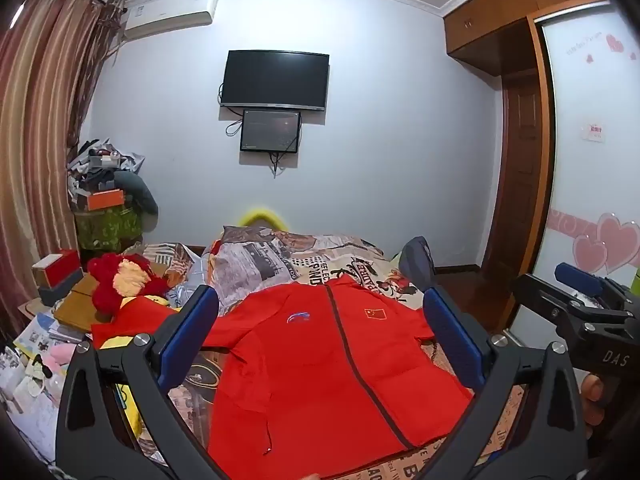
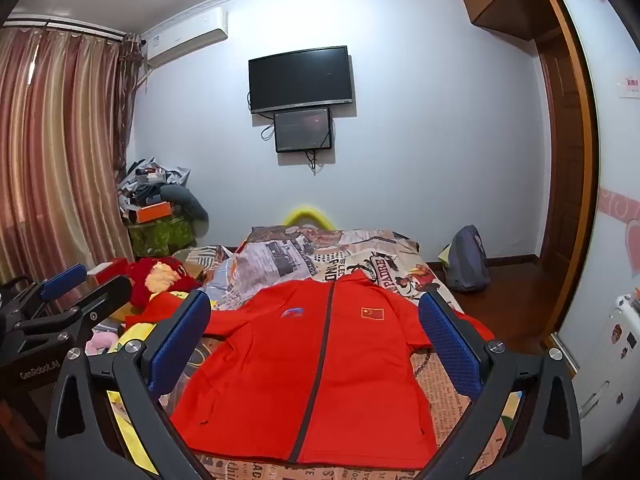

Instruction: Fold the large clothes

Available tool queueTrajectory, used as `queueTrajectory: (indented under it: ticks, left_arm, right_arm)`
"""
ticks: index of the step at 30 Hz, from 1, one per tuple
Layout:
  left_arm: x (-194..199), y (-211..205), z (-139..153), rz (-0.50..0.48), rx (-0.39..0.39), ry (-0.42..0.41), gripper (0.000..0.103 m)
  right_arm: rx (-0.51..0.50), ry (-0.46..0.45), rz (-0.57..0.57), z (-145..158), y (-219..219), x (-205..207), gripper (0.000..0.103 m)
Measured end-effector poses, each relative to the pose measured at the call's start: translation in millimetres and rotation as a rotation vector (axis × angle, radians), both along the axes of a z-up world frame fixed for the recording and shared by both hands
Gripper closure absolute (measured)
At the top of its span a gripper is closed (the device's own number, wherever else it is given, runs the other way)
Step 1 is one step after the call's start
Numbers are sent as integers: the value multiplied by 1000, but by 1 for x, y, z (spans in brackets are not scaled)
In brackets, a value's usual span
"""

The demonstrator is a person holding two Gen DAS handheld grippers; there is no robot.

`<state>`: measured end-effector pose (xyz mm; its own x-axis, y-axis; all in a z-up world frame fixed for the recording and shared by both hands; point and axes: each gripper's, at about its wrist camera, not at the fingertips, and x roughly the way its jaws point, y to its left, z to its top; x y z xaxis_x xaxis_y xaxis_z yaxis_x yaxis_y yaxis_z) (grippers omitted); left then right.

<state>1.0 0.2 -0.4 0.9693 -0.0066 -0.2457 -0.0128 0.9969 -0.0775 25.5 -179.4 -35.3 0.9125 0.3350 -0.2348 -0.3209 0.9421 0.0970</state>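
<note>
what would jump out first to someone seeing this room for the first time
A bright red jacket lies spread flat, zip up, on the patterned bed, framed by the open right gripper. On the pale wall behind hangs a black TV, with striped curtains at left.

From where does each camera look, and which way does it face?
Left wrist: on the left gripper, facing across the bed to the television; the right gripper and fingers show.
Right wrist: on the right gripper, same direction; the left gripper shows.
Shared: red jacket, open jaws.
</note>
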Motion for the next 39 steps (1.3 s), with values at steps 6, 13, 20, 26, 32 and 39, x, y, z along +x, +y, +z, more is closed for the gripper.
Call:
queueTrajectory:
  ticks: [6,13,20,26,32,39]
  left_arm:
    - [6,7,0,21,-15,5,0]
    - [-1,6,-4,24,-3,3,0]
    - [4,7,-9,36,5,8,0]
    - [5,8,-8,39,0,15,0]
    - [7,7,-8,37,-1,24,0]
    - [8,8,-8,41,0,23,0]
  right_arm:
    - [4,7,1,-1,-2,3,0]
    - [17,16,2,-1,-2,-1,0]
    - [14,27,5,-4,2,4,0]
    - [14,30,5,-5,2,3,0]
    - [14,32,5,-7,3,3,0]
    - [13,32,5,-7,4,3,0]
